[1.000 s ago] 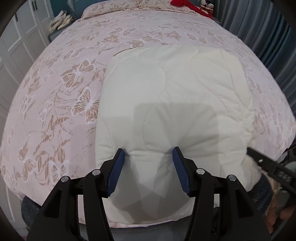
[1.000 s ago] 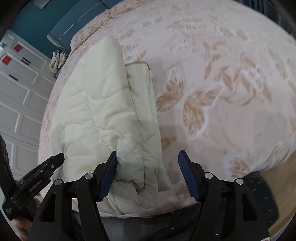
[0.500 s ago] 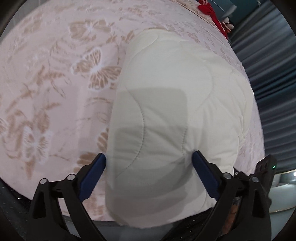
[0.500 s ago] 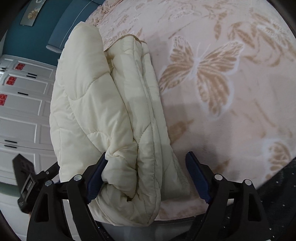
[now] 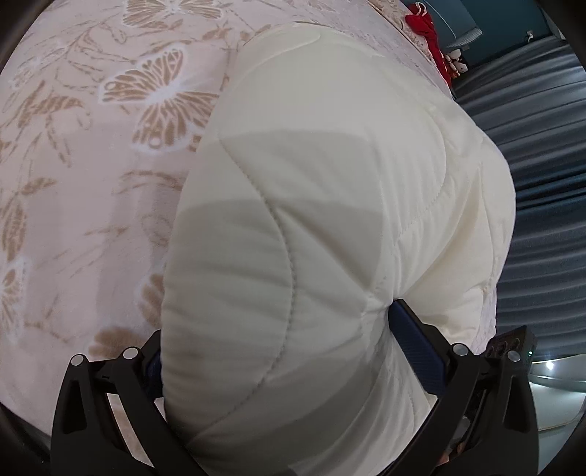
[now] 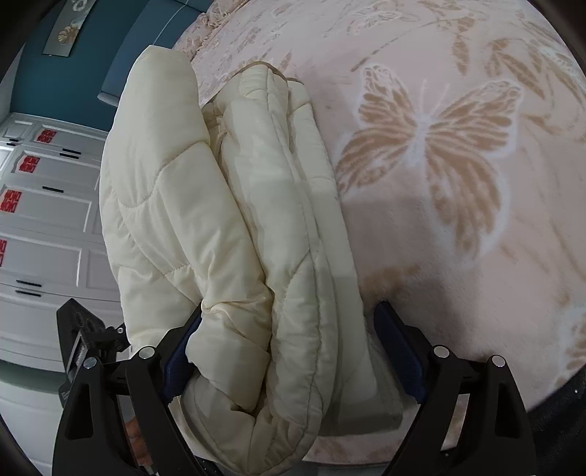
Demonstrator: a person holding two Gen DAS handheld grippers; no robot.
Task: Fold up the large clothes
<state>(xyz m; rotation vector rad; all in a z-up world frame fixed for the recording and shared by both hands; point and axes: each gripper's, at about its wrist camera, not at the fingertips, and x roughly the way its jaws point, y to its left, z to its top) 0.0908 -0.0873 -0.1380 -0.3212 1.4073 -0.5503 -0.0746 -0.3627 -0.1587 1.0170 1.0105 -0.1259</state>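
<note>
A cream quilted coat [image 5: 329, 183] lies folded into a thick bundle at the near edge of the bed with the pink butterfly cover [image 5: 91, 183]. My left gripper [image 5: 278, 322] straddles the bundle's near end. Its jaws are opening wide, the padding bulges between them, and the left pad is hidden behind fabric. The right wrist view shows the coat [image 6: 256, 219] from its side, with its stacked layers. My right gripper [image 6: 289, 311] has its jaws opening around the layered end, over the bed cover [image 6: 457, 256]. Each gripper shows at the edge of the other's view.
A red cloth [image 5: 428, 25] lies at the far end of the bed. Grey curtains [image 5: 542, 164] hang along one side. White cabinet doors [image 6: 44, 219] and a teal wall [image 6: 73, 73] stand on the other side.
Both grippers have sunk closer to the coat and widened their jaws, from a pinch on the fabric to a wide straddle. The left gripper has rolled, so the bed now looks tilted.
</note>
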